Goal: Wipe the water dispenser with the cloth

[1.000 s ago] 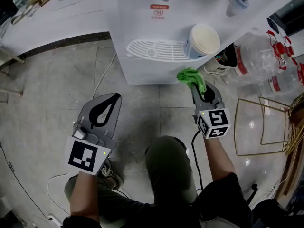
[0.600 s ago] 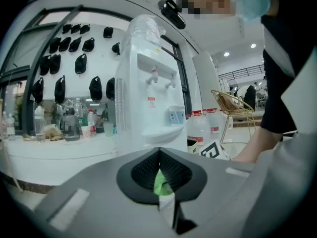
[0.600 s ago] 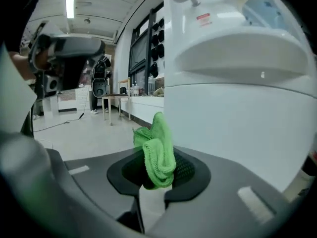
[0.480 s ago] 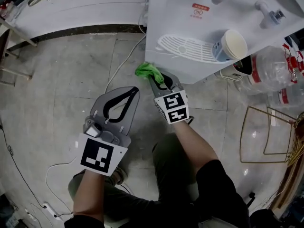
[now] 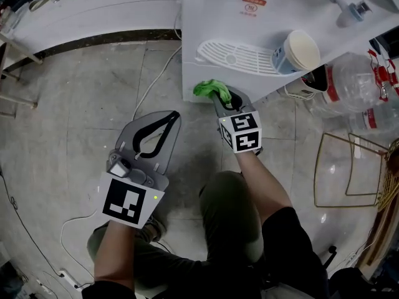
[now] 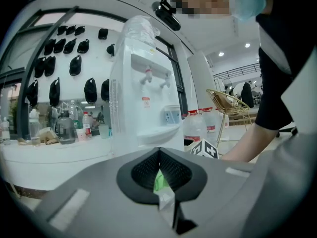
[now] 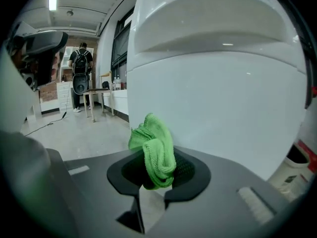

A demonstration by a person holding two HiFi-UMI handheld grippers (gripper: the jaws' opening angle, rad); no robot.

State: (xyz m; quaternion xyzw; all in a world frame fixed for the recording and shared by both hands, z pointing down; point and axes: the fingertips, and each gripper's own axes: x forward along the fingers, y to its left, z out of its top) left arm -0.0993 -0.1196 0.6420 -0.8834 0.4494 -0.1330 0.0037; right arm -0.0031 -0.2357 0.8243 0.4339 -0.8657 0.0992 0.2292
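Observation:
A white water dispenser (image 5: pixel 249 36) stands on the floor, with a grated drip tray (image 5: pixel 234 56) and two taps. My right gripper (image 5: pixel 221 99) is shut on a bunched green cloth (image 5: pixel 210 88), which sits against the dispenser's lower front panel near its left corner. In the right gripper view the green cloth (image 7: pixel 153 148) sticks up from the shut jaws, close to the dispenser's white panel (image 7: pixel 218 103). My left gripper (image 5: pixel 163 118) hangs over the floor to the left, shut and holding nothing. In the left gripper view the water dispenser (image 6: pixel 143 103) stands ahead.
A paper cup (image 5: pixel 293 52) lies on the drip tray's right end. Large water bottles (image 5: pixel 355 80) and a gold wire frame (image 5: pixel 352 170) sit on the floor to the right. A white cable (image 5: pixel 153 83) runs left of the dispenser. A white counter (image 5: pixel 93 11) spans the far left.
My right gripper with the cloth moved from the dispenser's right side to its left, then a little right along the lower front panel. My left gripper barely moved.

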